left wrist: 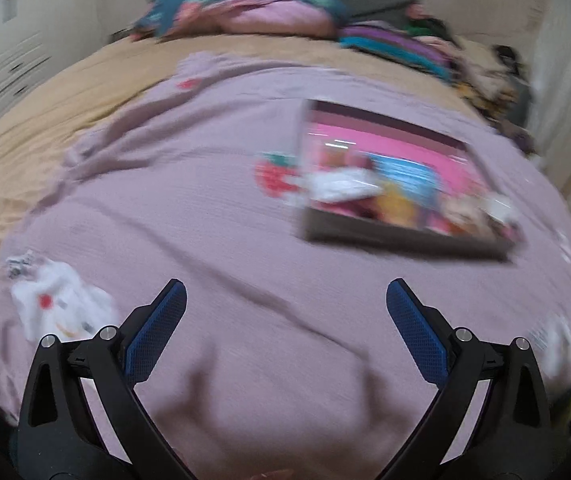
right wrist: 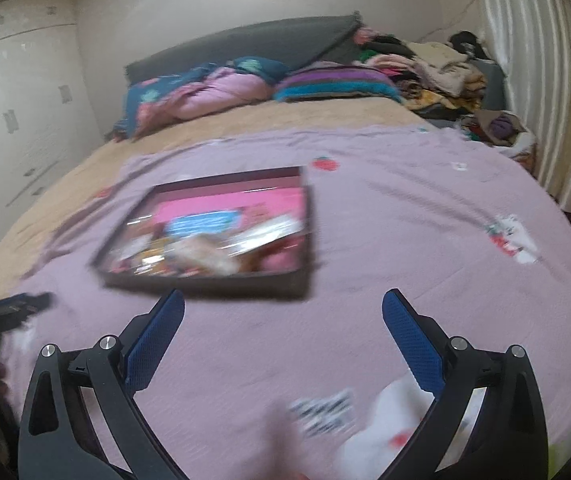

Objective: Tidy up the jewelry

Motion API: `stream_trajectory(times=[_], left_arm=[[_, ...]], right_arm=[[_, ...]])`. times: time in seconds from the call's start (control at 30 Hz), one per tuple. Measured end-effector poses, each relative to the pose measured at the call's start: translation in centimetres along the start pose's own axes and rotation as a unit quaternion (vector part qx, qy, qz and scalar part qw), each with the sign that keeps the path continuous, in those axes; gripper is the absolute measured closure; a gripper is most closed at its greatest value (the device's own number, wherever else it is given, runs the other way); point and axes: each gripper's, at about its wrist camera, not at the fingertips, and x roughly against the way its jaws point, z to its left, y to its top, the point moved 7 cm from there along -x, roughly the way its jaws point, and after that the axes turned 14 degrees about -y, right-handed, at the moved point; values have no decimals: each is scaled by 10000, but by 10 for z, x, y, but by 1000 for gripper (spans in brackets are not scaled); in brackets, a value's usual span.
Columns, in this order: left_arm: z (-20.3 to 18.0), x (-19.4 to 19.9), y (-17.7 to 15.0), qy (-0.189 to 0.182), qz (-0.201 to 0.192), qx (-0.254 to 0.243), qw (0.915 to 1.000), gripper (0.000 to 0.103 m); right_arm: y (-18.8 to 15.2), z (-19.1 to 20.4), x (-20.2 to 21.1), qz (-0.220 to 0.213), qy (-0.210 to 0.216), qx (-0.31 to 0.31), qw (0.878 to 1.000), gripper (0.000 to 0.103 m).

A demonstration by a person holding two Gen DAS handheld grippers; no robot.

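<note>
Pink box (right wrist: 221, 236) print blurs unreadable; both grippers' (left wrist: 285, 304) (right wrist: 283, 312) fingers spread wide, holding nothing.

blurred, perhaps jewelry-filled tray (right wrist: 303, 220) on lilac bedspread (right wrist: 405, 216).

Both cameras sit just behind their own open fingers, low over a lilac bedspread (left wrist: 213, 216), looking forward and slightly down along the bed toward the pillows (right wrist: 213, 88) and headboard (right wrist: 269, 40) at the top of each frame. The left wrist view has the shallow tray (left wrist: 397, 236) right of centre, fairly near; the right wrist view has the same tray (right wrist: 221, 280) left of centre, just beyond its fingertips. Both views are blurred, and they share tray, bedspread and pillows
</note>
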Motion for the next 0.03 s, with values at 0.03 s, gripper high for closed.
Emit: stream_trajectory(times=[0.03], left_arm=[[22,-5,10,201,-13,140,9997,9]], right_arm=[[6,-14,-17,31,-231,7,9997,4]])
